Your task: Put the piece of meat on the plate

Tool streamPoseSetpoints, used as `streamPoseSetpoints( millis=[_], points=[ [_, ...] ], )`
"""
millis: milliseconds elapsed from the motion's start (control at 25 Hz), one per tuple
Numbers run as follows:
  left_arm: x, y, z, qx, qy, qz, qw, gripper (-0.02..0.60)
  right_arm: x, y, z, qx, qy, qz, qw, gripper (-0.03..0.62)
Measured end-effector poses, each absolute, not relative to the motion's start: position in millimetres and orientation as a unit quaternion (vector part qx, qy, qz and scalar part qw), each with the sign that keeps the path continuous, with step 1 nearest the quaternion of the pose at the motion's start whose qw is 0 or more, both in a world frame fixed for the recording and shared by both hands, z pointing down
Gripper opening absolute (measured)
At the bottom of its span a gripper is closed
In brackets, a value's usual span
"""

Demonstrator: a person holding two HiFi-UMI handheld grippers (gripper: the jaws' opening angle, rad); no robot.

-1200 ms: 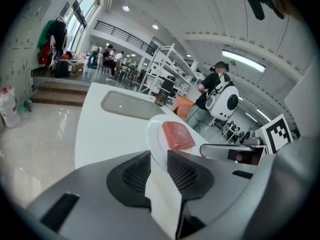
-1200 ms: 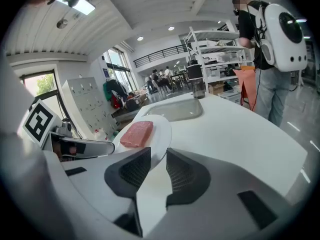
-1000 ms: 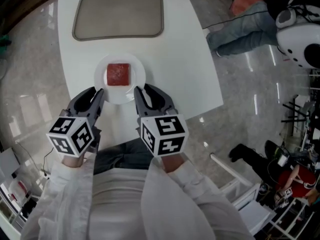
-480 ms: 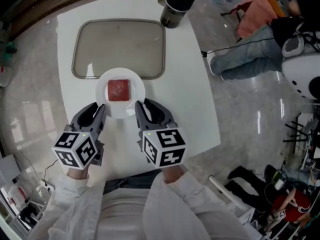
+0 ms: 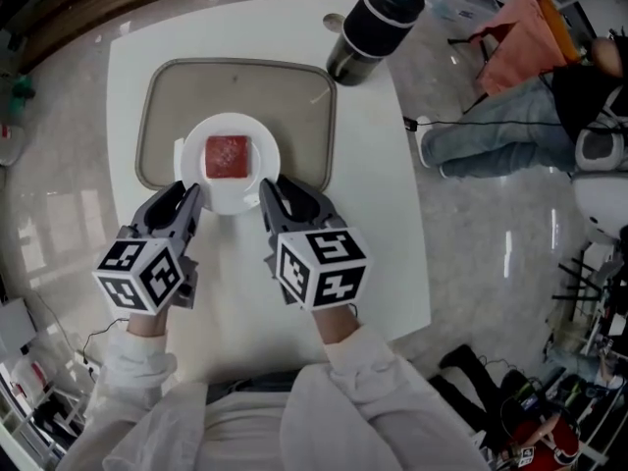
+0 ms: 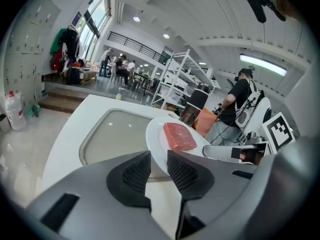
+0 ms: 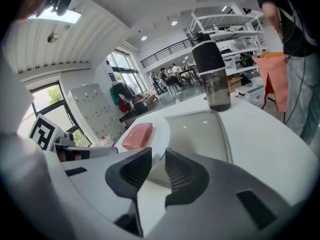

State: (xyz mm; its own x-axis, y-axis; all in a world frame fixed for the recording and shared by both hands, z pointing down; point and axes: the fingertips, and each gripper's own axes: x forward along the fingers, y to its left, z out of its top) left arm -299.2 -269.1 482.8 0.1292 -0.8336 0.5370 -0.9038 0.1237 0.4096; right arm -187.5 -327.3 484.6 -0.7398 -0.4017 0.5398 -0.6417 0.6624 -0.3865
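Now the left claw [image 6: 159, 160] and just-tightened right claw [image 7: 158, 158] pinch the plate [image 5: 258, 155], meat [image 5: 227, 156] between them.

The piece of meat [image 5: 227, 156] is a flat, nearly square slab, red-pink in colour. It lies flat in the middle of the plate [image 5: 261, 179], with white rim free all around it. The plate is round, white and shallow. It is over the near edge of the tray [image 5: 294, 96], about at the middle of this edge. Whether the plate touches the tray cannot be told.
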Motion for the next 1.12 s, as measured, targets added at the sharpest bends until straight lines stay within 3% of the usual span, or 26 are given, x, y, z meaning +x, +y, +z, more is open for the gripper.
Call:
streamPoseSetpoints(
  millis=[400, 1120],
  points=[
    [-340.7, -325.5, 517.7, 0.653, -0.660, 0.074, 0.363, 0.107, -230.4, -384.7, 525.9, 0.295, -0.872, 0.309, 0.239, 0.092],
    [-352.1, -342.3, 543.3, 0.627, -0.652, 0.168, 0.392, 0.107, -244.2, -397.5, 546.3, 0.304, -0.848, 0.306, 0.309, 0.092]
  ],
)
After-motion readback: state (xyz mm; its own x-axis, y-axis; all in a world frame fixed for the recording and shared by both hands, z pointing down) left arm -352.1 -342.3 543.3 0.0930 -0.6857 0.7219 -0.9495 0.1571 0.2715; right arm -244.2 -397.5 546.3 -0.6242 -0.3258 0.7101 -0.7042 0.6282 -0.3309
